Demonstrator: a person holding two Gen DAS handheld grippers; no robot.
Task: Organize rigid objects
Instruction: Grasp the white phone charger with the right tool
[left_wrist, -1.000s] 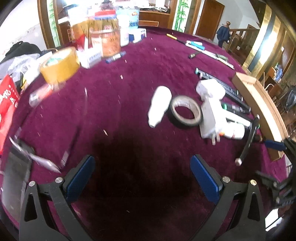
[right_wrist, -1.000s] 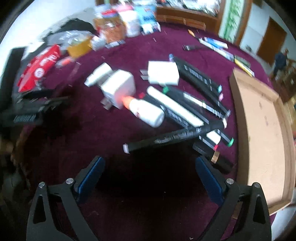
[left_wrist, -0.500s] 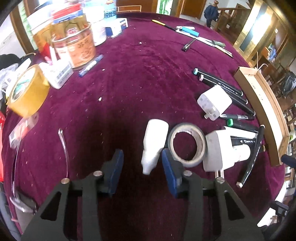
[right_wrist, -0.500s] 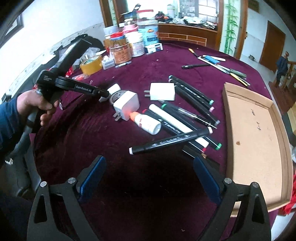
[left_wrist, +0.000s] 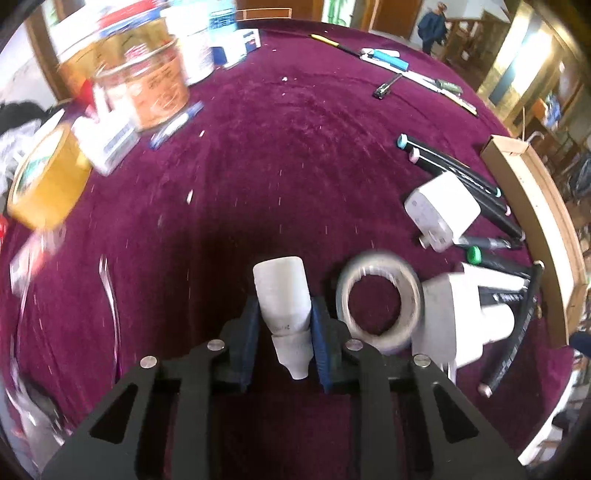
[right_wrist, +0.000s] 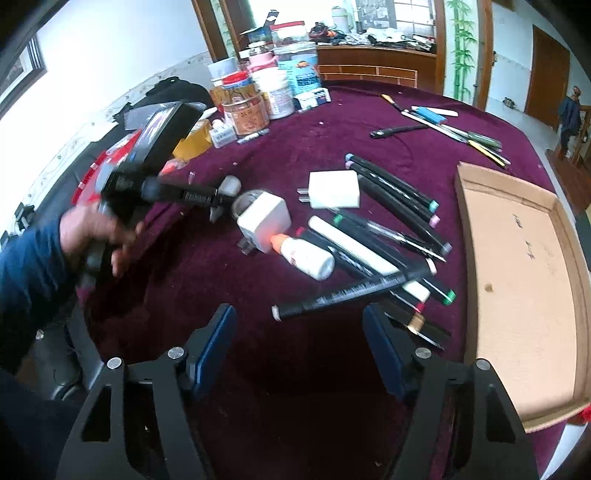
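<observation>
While jaws have just been closing, left gripper (left_wrist: 282, 339) clenched on white bottle (left_wrist: 282, 295) beside tape ring (left_wrist: 380, 299); right gripper (right_wrist: 299, 339) closing too, nothing between, above maroon counter (right_wrist: 317, 147).

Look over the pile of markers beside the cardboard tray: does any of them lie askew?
Yes. One black marker lies crosswise on top of the other markers, which run roughly parallel. It points away from the cardboard tray, near the open right gripper.
</observation>
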